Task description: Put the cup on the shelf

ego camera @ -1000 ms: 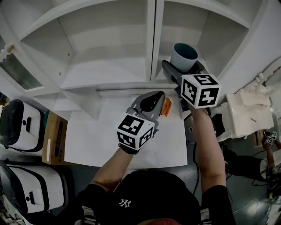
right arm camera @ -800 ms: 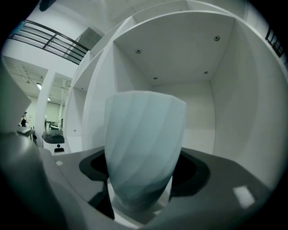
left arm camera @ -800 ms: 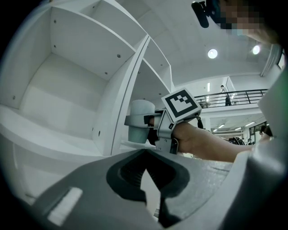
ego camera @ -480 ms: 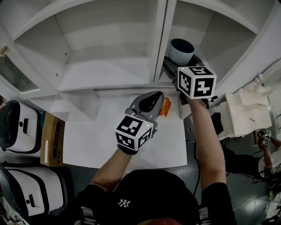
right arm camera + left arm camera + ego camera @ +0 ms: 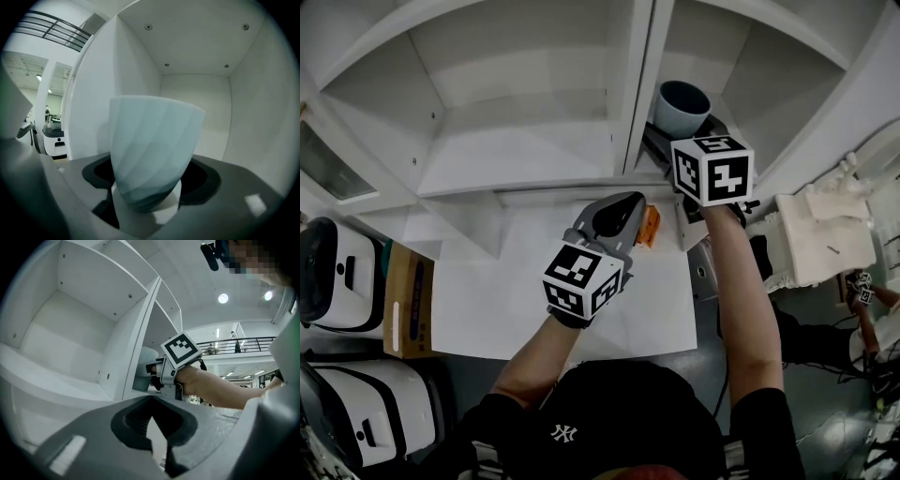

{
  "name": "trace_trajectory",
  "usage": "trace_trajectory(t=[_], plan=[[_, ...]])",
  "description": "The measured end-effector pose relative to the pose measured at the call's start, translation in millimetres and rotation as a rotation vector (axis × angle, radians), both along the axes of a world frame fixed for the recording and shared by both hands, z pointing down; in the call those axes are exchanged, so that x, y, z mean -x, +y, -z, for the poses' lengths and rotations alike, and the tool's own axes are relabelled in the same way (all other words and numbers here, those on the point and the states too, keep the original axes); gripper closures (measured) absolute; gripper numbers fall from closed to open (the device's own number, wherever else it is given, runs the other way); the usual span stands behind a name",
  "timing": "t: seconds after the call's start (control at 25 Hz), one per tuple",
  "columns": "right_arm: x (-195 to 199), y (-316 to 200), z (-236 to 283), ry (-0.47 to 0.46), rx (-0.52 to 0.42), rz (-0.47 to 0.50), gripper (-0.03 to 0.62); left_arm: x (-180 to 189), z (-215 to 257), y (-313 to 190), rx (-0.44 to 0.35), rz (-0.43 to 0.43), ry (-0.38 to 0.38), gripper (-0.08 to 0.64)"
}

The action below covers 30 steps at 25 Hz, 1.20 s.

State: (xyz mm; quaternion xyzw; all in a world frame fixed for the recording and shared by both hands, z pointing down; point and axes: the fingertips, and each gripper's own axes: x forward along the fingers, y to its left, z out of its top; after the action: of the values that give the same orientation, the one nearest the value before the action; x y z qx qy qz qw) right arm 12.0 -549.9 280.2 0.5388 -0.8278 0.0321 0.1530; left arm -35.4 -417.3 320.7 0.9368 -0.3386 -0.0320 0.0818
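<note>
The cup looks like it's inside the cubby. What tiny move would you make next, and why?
Probably ease the cup down until its base rests on the floor of the right-hand compartment, before letting go. The right gripper is clamped on the cup's lower part inside that compartment, but no view shows whether the base has touched down.

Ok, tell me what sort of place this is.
Probably a large indoor hall or lab set up for testing: a white shelf unit, white machines on the floor, and a balcony railing with ceiling lights beyond.
</note>
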Motion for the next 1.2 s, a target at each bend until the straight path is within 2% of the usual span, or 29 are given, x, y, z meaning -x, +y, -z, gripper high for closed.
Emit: trace_trajectory(t=[0.24,0.4,0.8,1.2], plan=[[0.8,7.0,-0.4,-0.001,0.004,0.021,0.158,-4.4,0.6,5.2,0.0,-0.006,-0.002,0.56],[-5.0,15.0,0.5,-0.016,0.0,0.02,0.156,-5.3,-0.3,9.0,0.001,-0.001,-0.006,0.56],[-21.3,48.9,-0.1,-0.053,-0.006,0.025,0.161,-14.3,1.1,26.5,0.002,0.014,-0.013,0.56],[-30.2,88.8,-2.2,-0.084,-0.026,0.054,0.202,-25.6,0.2,52.3,0.005,0.047,-0.028,0.56]])
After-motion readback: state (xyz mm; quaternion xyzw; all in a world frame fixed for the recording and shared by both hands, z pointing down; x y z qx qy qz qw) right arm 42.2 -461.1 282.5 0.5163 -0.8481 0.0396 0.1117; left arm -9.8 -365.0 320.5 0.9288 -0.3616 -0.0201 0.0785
